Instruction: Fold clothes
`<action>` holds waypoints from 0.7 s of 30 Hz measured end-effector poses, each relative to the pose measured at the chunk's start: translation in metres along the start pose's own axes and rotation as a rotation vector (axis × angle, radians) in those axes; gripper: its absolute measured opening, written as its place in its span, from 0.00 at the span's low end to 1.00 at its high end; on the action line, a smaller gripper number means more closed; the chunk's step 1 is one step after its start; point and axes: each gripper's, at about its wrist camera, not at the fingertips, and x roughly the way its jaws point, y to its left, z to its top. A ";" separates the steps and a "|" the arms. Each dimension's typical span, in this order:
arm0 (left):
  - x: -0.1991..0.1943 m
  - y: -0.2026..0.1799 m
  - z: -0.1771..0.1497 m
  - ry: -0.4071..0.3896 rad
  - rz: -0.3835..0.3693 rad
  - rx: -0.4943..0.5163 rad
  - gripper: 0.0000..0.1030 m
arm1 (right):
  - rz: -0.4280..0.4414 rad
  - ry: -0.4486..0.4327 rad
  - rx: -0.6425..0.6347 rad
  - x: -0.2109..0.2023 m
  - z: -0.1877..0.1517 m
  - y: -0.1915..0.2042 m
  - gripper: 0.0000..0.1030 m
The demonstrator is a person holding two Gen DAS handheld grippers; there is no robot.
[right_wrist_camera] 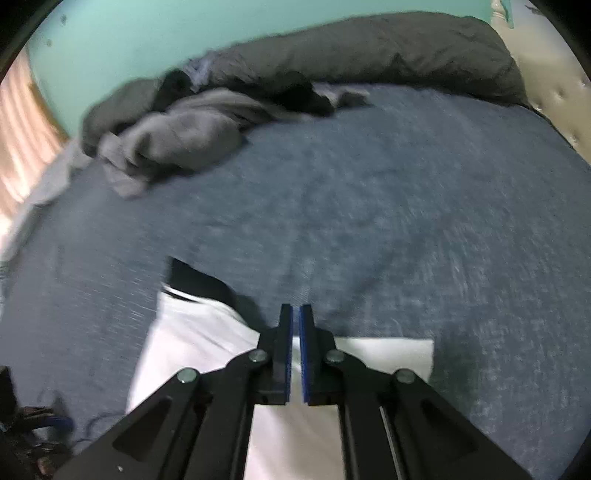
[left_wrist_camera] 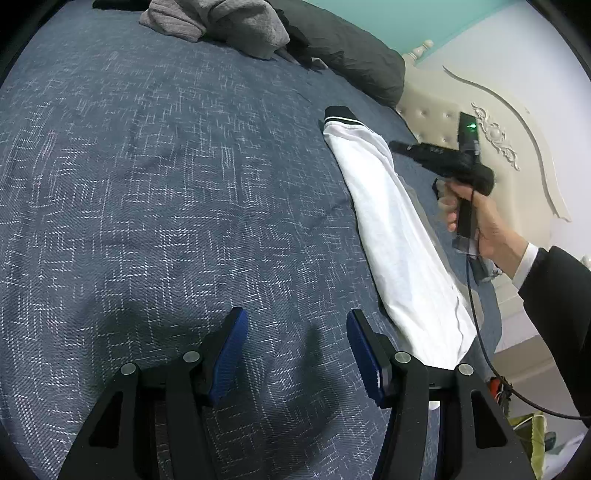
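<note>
White garment (left_wrist_camera: 399, 236) with black cuff lies flat on blue bedspread (left_wrist_camera: 166, 184), right of centre in left wrist view. Right gripper (right_wrist_camera: 295, 314) above it, fingers nearly pressed together, nothing between. Left gripper (left_wrist_camera: 295, 332) at lower centre, fingers spread, empty. Grey clothes pile (left_wrist_camera: 221, 22) at upper edge

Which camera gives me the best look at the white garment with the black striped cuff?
The left wrist view: the white garment with the black striped cuff lies sharp and nearly full length on the blue patterned bedspread. The right wrist view is blurred, with the shut right gripper covering part of it.
</note>
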 end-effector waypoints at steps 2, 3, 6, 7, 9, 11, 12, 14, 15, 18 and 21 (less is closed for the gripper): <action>0.001 -0.001 -0.001 0.002 0.000 0.002 0.58 | 0.032 -0.006 0.002 -0.004 0.002 0.001 0.30; 0.000 -0.001 -0.002 0.002 0.000 0.003 0.59 | 0.041 -0.004 -0.005 -0.005 0.002 0.003 0.32; 0.000 -0.002 -0.002 -0.001 -0.001 0.004 0.59 | 0.014 0.038 -0.058 0.005 0.001 0.015 0.30; 0.000 -0.003 -0.001 -0.001 -0.001 0.004 0.59 | -0.010 0.064 -0.072 0.011 -0.002 0.018 0.27; 0.001 -0.002 -0.001 0.001 -0.001 0.004 0.59 | -0.059 0.117 -0.096 0.023 -0.010 0.024 0.13; 0.001 -0.003 -0.001 0.002 -0.003 0.006 0.59 | -0.108 0.138 -0.113 0.035 -0.015 0.028 0.11; 0.002 -0.003 -0.001 0.002 -0.004 0.007 0.59 | -0.121 0.142 -0.101 0.040 -0.016 0.028 0.10; 0.003 -0.002 -0.001 0.003 -0.007 0.004 0.59 | -0.154 0.160 -0.076 0.051 -0.016 0.026 0.10; 0.003 -0.001 0.000 0.004 -0.008 0.002 0.59 | -0.163 0.167 -0.070 0.055 -0.016 0.027 0.10; 0.003 0.001 0.000 0.003 -0.009 -0.005 0.59 | -0.189 0.156 -0.030 0.054 -0.008 0.021 0.10; 0.002 0.000 0.000 0.001 -0.009 -0.002 0.59 | -0.154 0.099 0.047 0.032 0.002 0.004 0.10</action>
